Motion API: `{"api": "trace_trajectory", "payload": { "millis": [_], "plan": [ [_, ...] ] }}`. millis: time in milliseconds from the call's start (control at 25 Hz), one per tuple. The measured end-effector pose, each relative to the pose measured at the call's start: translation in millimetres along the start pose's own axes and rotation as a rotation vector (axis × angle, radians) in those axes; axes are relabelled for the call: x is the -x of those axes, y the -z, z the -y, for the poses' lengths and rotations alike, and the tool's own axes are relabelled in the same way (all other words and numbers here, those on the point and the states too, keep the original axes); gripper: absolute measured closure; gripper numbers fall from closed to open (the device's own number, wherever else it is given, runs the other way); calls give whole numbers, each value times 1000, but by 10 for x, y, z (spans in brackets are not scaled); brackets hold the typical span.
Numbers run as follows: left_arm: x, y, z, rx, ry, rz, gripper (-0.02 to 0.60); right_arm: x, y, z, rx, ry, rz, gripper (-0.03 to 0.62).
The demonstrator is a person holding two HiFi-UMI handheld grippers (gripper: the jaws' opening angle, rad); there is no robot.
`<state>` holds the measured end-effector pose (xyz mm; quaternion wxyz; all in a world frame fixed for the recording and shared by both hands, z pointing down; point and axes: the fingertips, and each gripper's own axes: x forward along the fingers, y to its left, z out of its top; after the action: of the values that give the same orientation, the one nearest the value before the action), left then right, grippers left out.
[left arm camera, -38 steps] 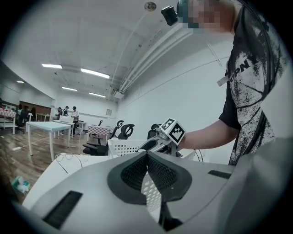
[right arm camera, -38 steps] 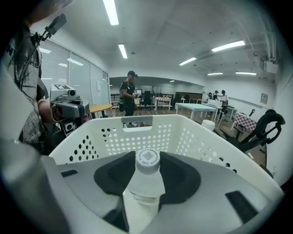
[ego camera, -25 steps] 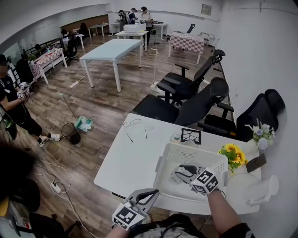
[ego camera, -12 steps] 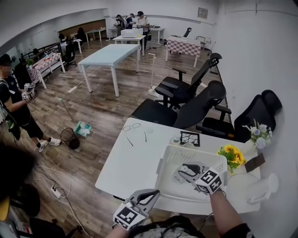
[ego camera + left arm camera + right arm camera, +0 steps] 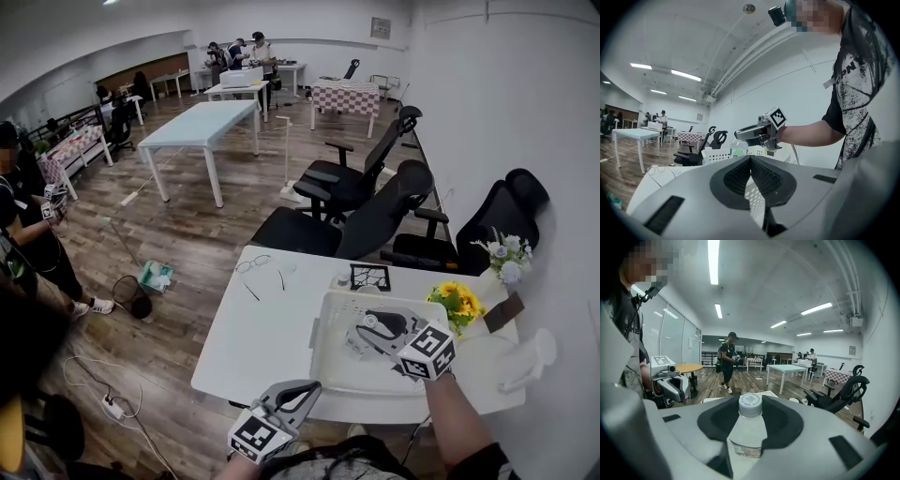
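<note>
My right gripper (image 5: pixel 373 326) is shut on a clear plastic bottle (image 5: pixel 364 332) with a white cap and holds it above the white perforated basket (image 5: pixel 328 361) on the white table (image 5: pixel 253 328). In the right gripper view the bottle (image 5: pixel 749 427) stands upright between the jaws, cap up. The left gripper view shows the right gripper (image 5: pixel 752 135), the bottle (image 5: pixel 738 150) and the basket (image 5: pixel 717 153) below them. My left gripper (image 5: pixel 306 390) hangs off the table's near edge, to the left of the basket. Its jaws (image 5: pixel 750 158) are shut on nothing.
Yellow flowers (image 5: pixel 457 305) and a white object (image 5: pixel 530 361) stand right of the basket. Glasses (image 5: pixel 248 264) and a black patterned square (image 5: pixel 368 277) lie at the table's far side. Black office chairs (image 5: pixel 375 211) crowd behind it. A person (image 5: pixel 726 359) stands further off on the wooden floor.
My right gripper has lifted the bottle up out of the basket; the basket walls no longer surround the jaws. The left gripper has hardly moved.
</note>
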<state>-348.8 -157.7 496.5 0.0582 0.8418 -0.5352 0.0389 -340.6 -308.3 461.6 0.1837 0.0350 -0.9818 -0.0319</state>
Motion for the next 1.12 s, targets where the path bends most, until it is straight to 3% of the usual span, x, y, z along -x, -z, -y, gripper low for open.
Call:
{"api": "trace_trajectory", "payload": {
  "millis": [320, 600, 1120],
  "plan": [
    [-1, -15, 161, -16, 80, 6, 571, 347, -415, 34, -33, 94, 96, 434],
    [-133, -26, 380, -32, 187, 8, 571, 778, -515, 84, -44, 204, 144, 434],
    [-702, -153, 1130, -101, 405, -8, 571, 2158, -699, 295, -36, 422, 231, 434]
  ]
}}
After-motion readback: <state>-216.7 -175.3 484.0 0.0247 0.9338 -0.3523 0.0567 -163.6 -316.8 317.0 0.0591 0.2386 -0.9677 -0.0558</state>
